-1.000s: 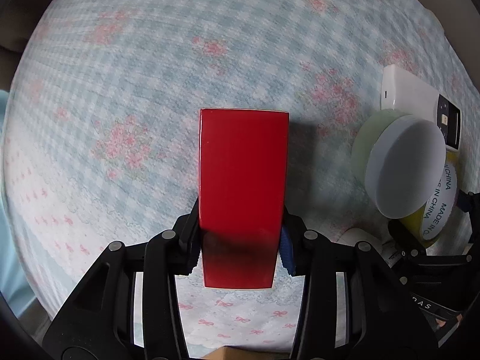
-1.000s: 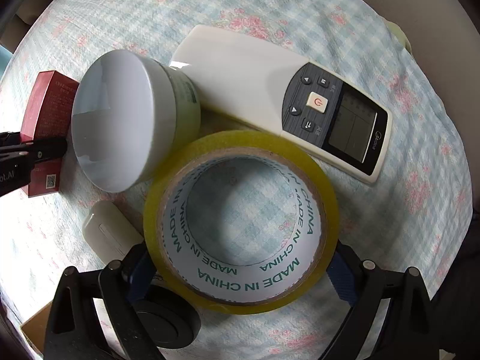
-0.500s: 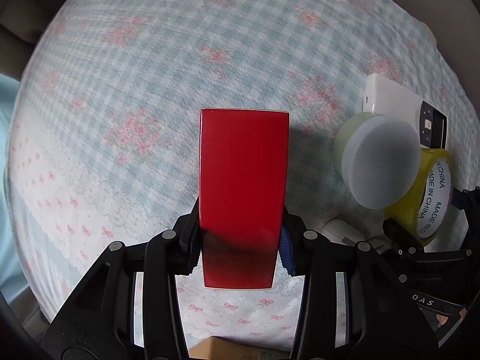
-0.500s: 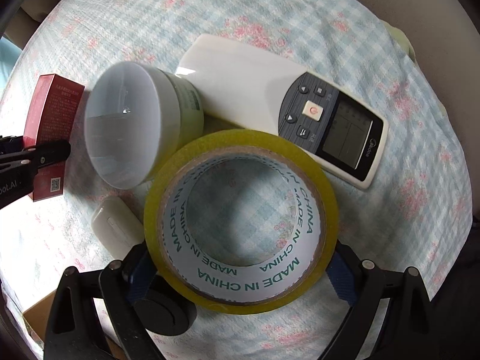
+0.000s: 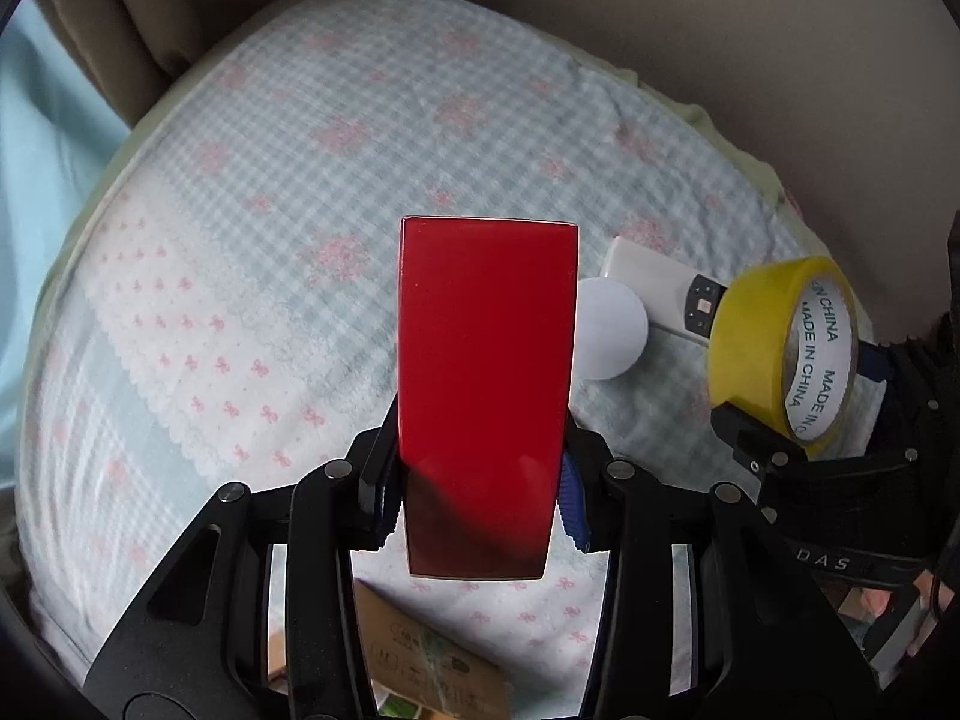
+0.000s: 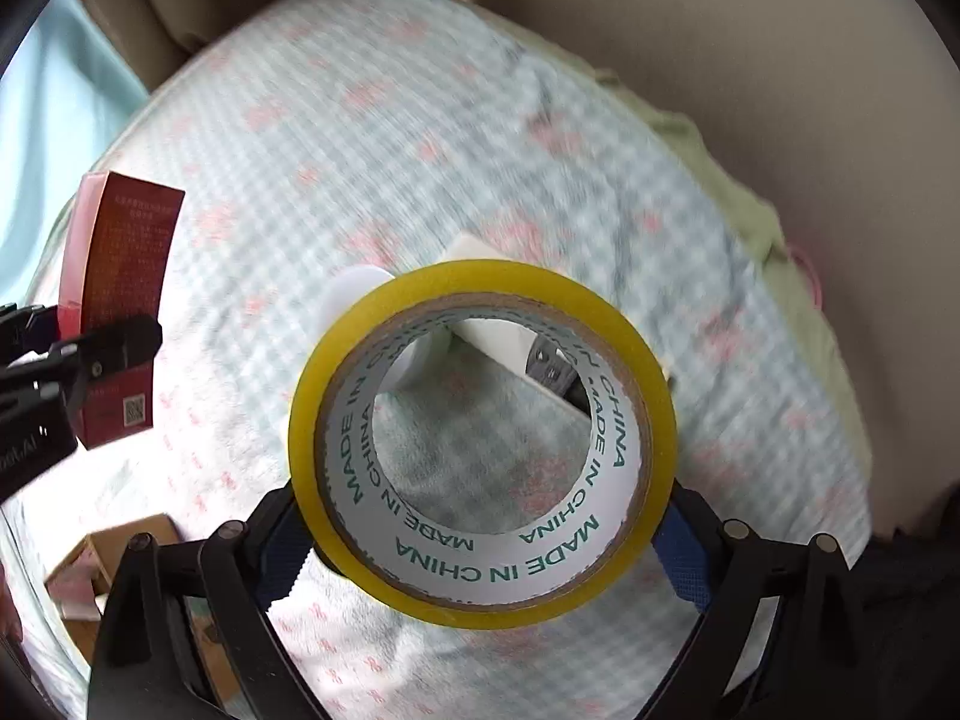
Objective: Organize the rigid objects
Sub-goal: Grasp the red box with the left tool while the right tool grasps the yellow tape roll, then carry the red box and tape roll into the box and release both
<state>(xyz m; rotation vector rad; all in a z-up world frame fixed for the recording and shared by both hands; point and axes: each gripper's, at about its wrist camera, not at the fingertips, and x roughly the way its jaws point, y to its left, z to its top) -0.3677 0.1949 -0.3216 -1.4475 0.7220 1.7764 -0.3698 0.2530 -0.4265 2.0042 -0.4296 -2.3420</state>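
Observation:
My left gripper (image 5: 477, 498) is shut on a glossy red box (image 5: 486, 396) and holds it well above the checked cloth; the box also shows at the left of the right wrist view (image 6: 123, 312). My right gripper (image 6: 480, 531) is shut on a yellow tape roll (image 6: 480, 438), lifted off the cloth; the roll shows at the right of the left wrist view (image 5: 786, 348). A white-lidded jar (image 5: 609, 336) and a white remote control (image 5: 657, 279) lie on the cloth below, between the two grippers.
A cardboard box (image 5: 432, 654) sits at the near edge of the bed, also in the right wrist view (image 6: 120, 546). The blue checked floral cloth (image 5: 336, 168) covers the bed. Beige curtains (image 5: 120, 18) and a wall stand behind it.
Both grippers have risen and pulled back from the cloth with their objects. The jar and remote now look much smaller and farther away. The cardboard box has come into view.

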